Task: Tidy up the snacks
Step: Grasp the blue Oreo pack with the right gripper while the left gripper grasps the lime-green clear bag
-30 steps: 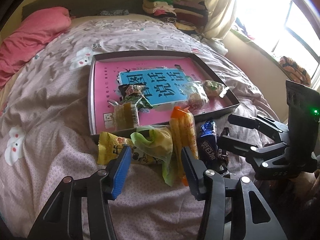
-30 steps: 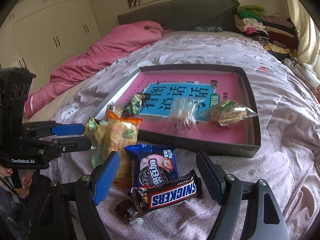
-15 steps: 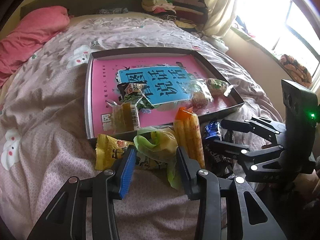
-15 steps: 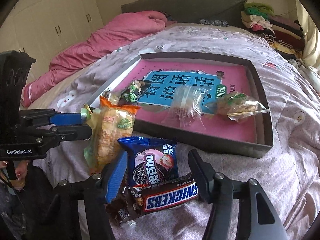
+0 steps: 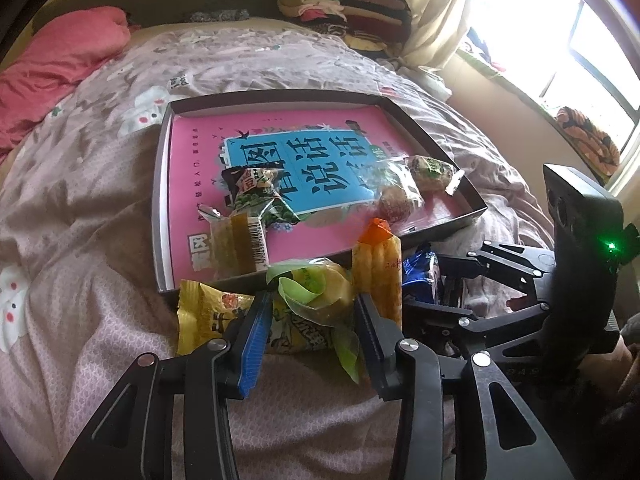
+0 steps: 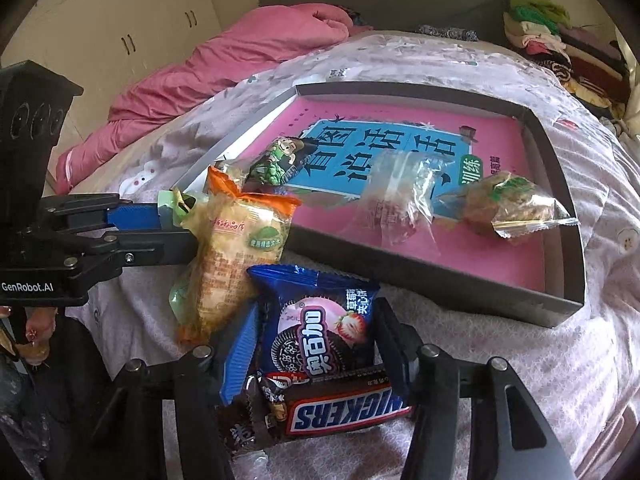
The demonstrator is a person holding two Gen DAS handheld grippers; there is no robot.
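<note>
**Hidden and cut off**

The Snickers bar point(image 6: 348, 410) lies partly under the blue Oreo pack point(image 6: 320, 332). At 6 o'clock both claw frames run off the edge. Whether the right claw point(image 6: 316, 344) pads press the pack cannot be told.

Bed point(image 5: 100, 208): tray point(image 5: 160, 184), loose snack packets point(image 6: 320, 320).
</note>
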